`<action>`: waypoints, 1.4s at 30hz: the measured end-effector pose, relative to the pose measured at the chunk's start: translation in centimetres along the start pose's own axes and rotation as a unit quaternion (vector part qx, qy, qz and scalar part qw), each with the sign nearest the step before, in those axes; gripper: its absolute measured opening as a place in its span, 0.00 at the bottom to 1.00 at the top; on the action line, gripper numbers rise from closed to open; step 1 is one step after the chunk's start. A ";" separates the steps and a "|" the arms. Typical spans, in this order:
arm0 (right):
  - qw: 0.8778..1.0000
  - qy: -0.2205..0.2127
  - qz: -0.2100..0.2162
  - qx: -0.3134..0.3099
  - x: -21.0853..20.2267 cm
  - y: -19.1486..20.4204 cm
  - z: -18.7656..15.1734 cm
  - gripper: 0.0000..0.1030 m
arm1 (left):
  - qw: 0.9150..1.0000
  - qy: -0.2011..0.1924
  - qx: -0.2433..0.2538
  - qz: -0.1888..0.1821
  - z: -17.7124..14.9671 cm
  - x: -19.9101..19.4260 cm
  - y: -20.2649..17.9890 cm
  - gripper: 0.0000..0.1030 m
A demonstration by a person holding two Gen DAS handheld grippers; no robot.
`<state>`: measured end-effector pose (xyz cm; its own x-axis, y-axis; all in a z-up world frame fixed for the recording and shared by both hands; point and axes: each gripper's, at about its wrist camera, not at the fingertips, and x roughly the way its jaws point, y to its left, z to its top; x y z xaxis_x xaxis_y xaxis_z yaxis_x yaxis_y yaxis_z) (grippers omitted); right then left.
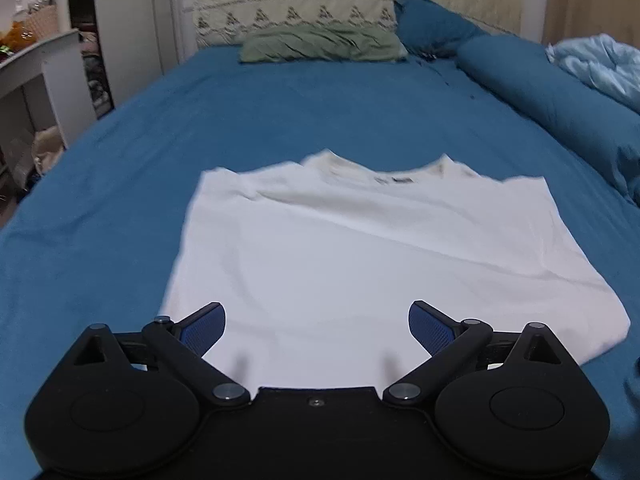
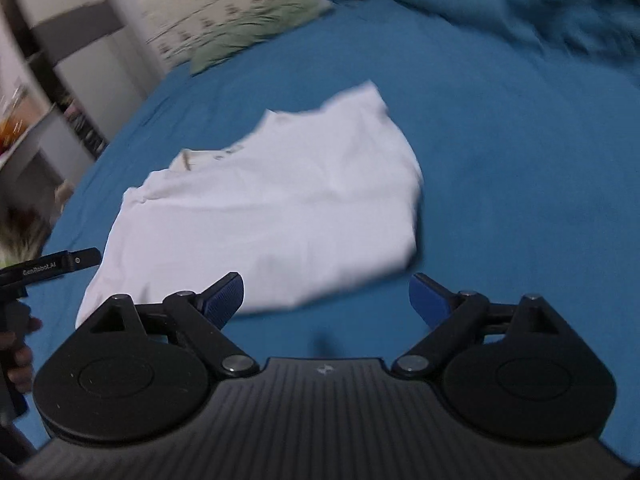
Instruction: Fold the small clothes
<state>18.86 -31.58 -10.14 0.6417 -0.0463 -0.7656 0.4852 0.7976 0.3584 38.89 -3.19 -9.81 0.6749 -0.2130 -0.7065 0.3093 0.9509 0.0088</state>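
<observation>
So the white t-shirt (image 1: 360,264) is lying flat on the blue bedsheet (image 1: 120,152), already narrowed into a rough rectangle as far as I can tell, since no sleeves stick out. Its collar (image 1: 384,170) points up toward the green pillow (image 1: 320,46) at the head of the bed, and the hem end sits nearest the person. That puts the shirt's long axis running hem to collar, straight away from the left gripper (image 1: 317,330).

That left gripper is parked right over the hem, roughly centered on the shirt's width, with both blue pads spread wide and nothing between them. The right gripper (image 2: 326,300) is off the shirt's right hem corner, looking across it at an angle. Its left pad (image 2: 226,296) sits over the hem edge while the other pad is over bare sheet; its jaws are also wide apart and empty. You can see the left tool's handle (image 2: 52,266) poking in at the far left of that view, on the shirt's other side.

My guess is the next fold brings the hem up toward the collar, so each gripper needs a hem corner. The left one looks nearer to the fabric, but it's mid-hem, so it would have to slide left. The right view is blurry, so I can't say whether that gripper touches cloth.
</observation>
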 end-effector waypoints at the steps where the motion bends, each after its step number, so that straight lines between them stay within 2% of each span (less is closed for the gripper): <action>1: 1.000 0.000 -0.001 0.016 0.4 -0.6 -0.6 1.00 | 1.000 0.004 0.000 -0.004 -0.2 0.4 -0.5 0.97; 5: 0.996 -0.031 0.006 0.082 2.8 -2.0 -2.1 1.00 | 1.000 0.016 0.003 -0.007 -0.5 1.7 -1.9 0.97; 9: 0.987 -0.063 0.019 0.145 5.7 -2.5 -2.4 0.99 | 1.000 0.021 0.006 -0.002 -0.5 3.3 -2.2 0.97; 11: 0.982 -0.085 0.020 0.168 6.8 -2.5 -2.2 0.95 | 1.000 0.025 0.003 -0.001 -0.4 4.2 -2.0 0.97; 13: 0.978 -0.097 0.020 0.186 7.8 -2.5 -1.8 0.75 | 0.999 0.033 0.000 0.001 -0.3 5.4 -1.9 0.97; 14: 0.977 -0.097 0.016 0.191 8.2 -2.5 -1.6 0.71 | 0.999 0.038 -0.001 0.000 -0.3 5.9 -1.8 0.97; 16: 0.975 -0.099 0.002 0.198 8.8 -2.5 -1.3 0.51 | 0.999 0.052 0.002 0.004 -0.5 6.9 -1.9 0.97; 18: 0.974 -0.097 -0.016 0.203 9.0 -2.5 -1.0 0.36 | 0.997 0.079 0.011 0.013 -0.9 8.4 -2.2 0.97; 21: 0.975 -0.088 -0.025 0.203 8.8 -2.1 0.0 0.28 | 0.995 0.089 0.027 0.020 -1.2 9.5 -2.4 1.00; 23: 0.980 -0.092 -0.024 0.176 8.2 -0.8 1.1 0.27 | 0.995 0.096 0.030 0.015 -0.9 9.6 -2.2 0.99; 25: 0.984 -0.107 -0.004 0.141 7.4 1.4 2.8 0.27 | 0.995 0.095 0.020 0.003 -0.6 8.8 -1.0 0.90; 26: 0.986 -0.115 0.011 0.117 7.0 2.9 3.8 0.27 | 0.996 0.091 0.016 0.000 -0.5 8.3 -0.3 0.87; 28: 0.989 -0.128 0.049 0.055 6.4 6.8 5.9 0.27 | 0.997 0.071 0.006 0.008 -0.4 6.3 2.0 0.87; 31: 0.983 -0.130 0.124 -0.046 6.2 13.2 7.5 0.27 | 0.999 0.049 0.000 0.025 -1.0 3.1 6.0 0.87; 33: 0.964 -0.115 0.196 -0.139 6.7 18.1 7.2 0.27 | 0.998 0.036 -0.004 0.047 -2.1 0.9 8.9 0.89; 35: 0.940 -0.084 0.240 -0.228 7.9 22.4 5.7 0.26 | 0.998 0.033 -0.015 0.059 -3.6 -0.7 11.3 0.89; 36: 0.926 -0.059 0.248 -0.277 9.2 24.7 4.4 0.26 | 0.997 0.033 -0.023 0.064 -4.4 -1.3 12.5 0.89; 40: 0.883 0.058 0.228 -0.406 15.5 30.6 -1.4 0.26 | 0.995 0.047 -0.048 0.071 -7.5 -2.3 15.6 0.89; 42: 0.873 0.092 0.195 -0.438 17.8 31.8 -3.9 0.26 | 0.995 0.054 -0.054 0.070 -8.5 -2.2 16.3 0.89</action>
<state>43.34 -4.72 -14.44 0.5113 0.3642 -0.7784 -0.4401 0.8889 0.1268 36.71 14.65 -14.12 0.6281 -0.0562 -0.7761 0.1397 0.9893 0.0415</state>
